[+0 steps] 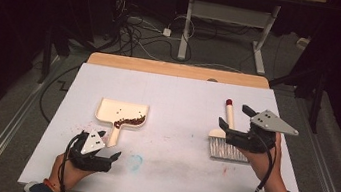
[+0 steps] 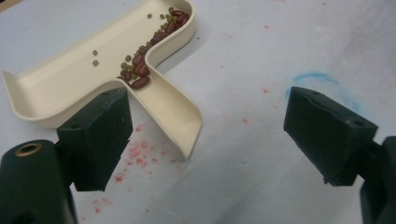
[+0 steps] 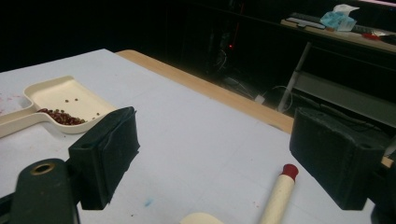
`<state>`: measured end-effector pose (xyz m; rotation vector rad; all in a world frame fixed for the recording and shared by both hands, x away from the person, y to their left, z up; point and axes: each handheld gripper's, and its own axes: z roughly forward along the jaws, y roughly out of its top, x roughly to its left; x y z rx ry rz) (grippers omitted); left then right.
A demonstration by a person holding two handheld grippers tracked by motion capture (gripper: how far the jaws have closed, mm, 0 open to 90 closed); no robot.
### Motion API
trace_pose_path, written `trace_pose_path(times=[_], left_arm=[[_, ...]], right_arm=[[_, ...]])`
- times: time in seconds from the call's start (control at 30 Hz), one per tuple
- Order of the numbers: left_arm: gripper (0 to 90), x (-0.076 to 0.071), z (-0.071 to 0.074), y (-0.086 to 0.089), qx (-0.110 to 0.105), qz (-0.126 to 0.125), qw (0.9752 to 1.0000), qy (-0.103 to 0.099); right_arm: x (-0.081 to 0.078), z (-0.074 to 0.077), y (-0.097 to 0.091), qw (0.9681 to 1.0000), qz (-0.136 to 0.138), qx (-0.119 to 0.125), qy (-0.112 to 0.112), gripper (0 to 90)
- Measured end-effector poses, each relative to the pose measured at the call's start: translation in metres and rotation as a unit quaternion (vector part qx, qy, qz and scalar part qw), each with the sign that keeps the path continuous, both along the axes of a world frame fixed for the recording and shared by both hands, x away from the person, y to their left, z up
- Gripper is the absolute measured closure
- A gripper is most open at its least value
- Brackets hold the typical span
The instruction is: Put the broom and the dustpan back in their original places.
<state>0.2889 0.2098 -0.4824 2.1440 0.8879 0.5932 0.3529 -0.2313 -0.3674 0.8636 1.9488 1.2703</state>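
Note:
A cream dustpan (image 1: 111, 109) lies left of centre on the white sheet, with red and green beans (image 1: 130, 120) piled where the pan meets its handle. In the left gripper view the dustpan (image 2: 70, 79) and its beans (image 2: 149, 46) lie just ahead. My left gripper (image 1: 100, 145) is open, close to the tip of the handle, holding nothing. On the right lies a brush (image 1: 226, 148) with grey bristles and a cream, red-tipped handle (image 3: 280, 196). Just above that handle, my right gripper (image 1: 234, 117) is open, with one jaw on each side and apart from it.
A blue chalk smear (image 1: 135, 161) and red specks mark the sheet near the left gripper. The table's wooden far edge (image 1: 177, 69) shows beyond the sheet. Behind it are a desk frame (image 1: 186, 27) and cables on the floor.

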Motion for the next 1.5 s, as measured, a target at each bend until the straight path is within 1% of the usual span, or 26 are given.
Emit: trace_pose_path(times=[0.17, 0.27, 0.5, 0.6, 1.1, 1.2, 1.3, 1.37, 1.5], left_arm=[[15.3, 0.0, 0.0, 0.0, 0.001, -0.003, 1.0, -0.002], [15.3, 0.0, 0.0, -0.001, 0.001, -0.003, 1.0, -0.001], [15.3, 0.0, 0.0, -0.002, 0.004, -0.006, 1.0, -0.001], [15.3, 0.0, -0.001, -0.002, 0.005, -0.007, 1.0, -0.001], [15.3, -0.001, -0.001, -0.003, 0.01, -0.009, 0.9999, -0.002], [15.3, -0.001, -0.001, -0.003, 0.009, -0.009, 0.9999, -0.002], [15.2, -0.001, -0.001, -0.003, 0.009, -0.009, 0.9999, -0.003], [15.2, -0.001, -0.001, -0.004, 0.01, -0.009, 0.9999, -0.003], [15.2, -0.001, 0.0, -0.004, 0.01, -0.009, 0.9999, -0.003]], right_arm=[[-0.004, -0.002, -0.002, 1.0, -0.002, -0.008, -0.003, 16.2], [-0.008, -0.001, -0.004, 0.9999, 0.0, -0.012, -0.008, 16.2], [-0.016, -0.004, -0.005, 0.9997, 0.009, -0.018, -0.009, 16.2], [-0.019, -0.006, -0.006, 0.9997, 0.008, -0.022, -0.007, 16.2], [-0.03, -0.017, -0.016, 0.9992, 0.019, -0.033, -0.013, 16.1], [-0.032, -0.02, -0.017, 0.999, 0.019, -0.038, -0.016, 16.2], [-0.034, -0.022, -0.018, 0.9985, 0.017, -0.049, -0.021, 16.2], [-0.035, -0.025, -0.019, 0.9984, 0.021, -0.049, -0.02, 16.3], [-0.038, -0.029, -0.02, 0.9979, 0.022, -0.057, -0.023, 16.4]])
